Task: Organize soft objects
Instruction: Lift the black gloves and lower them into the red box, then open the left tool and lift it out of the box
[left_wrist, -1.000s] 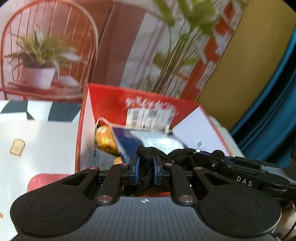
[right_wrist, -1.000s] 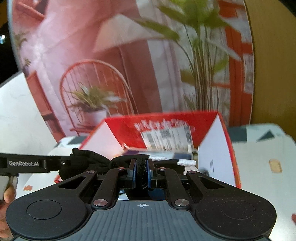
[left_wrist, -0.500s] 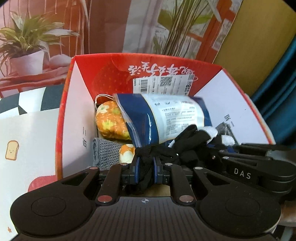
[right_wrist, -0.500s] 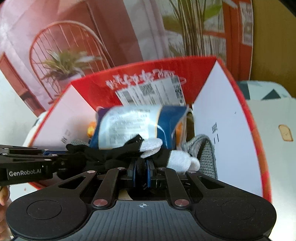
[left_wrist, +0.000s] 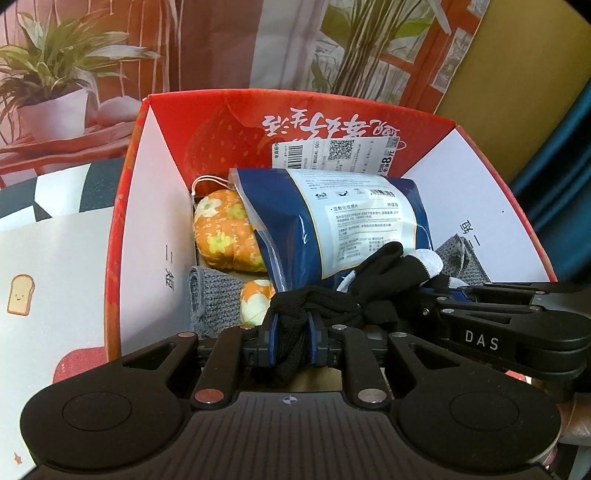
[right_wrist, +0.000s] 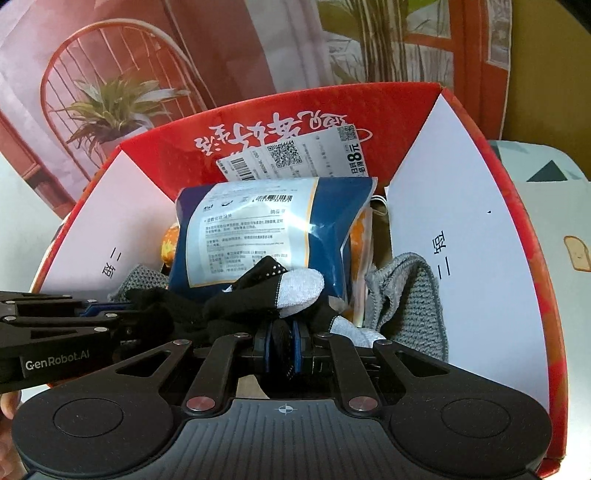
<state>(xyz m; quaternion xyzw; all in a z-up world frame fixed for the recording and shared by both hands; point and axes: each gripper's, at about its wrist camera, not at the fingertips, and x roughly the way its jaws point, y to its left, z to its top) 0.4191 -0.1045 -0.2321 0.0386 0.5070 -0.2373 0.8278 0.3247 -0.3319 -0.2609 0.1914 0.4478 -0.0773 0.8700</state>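
A black sock with a grey toe (left_wrist: 384, 284) (right_wrist: 280, 291) is stretched between both grippers above the open red box (left_wrist: 155, 229) (right_wrist: 480, 236). My left gripper (left_wrist: 291, 332) is shut on its black end. My right gripper (right_wrist: 283, 345) is shut on the other part, and it shows from the side in the left wrist view (left_wrist: 439, 295). Inside the box lie a blue-and-white plastic pack (left_wrist: 351, 229) (right_wrist: 266, 229), an orange floral pouch (left_wrist: 221, 232) and a grey knitted cloth (left_wrist: 210, 299) (right_wrist: 410, 299).
The box stands on a white surface with a toast cartoon (left_wrist: 20, 295) (right_wrist: 576, 251). A printed backdrop with plants and a red chair (right_wrist: 110, 85) stands behind it. A teal curtain (left_wrist: 561, 177) hangs at the right.
Both grippers have moved forward and down with the sock, from in front of the box rim to over its inside. The contents have come into view.
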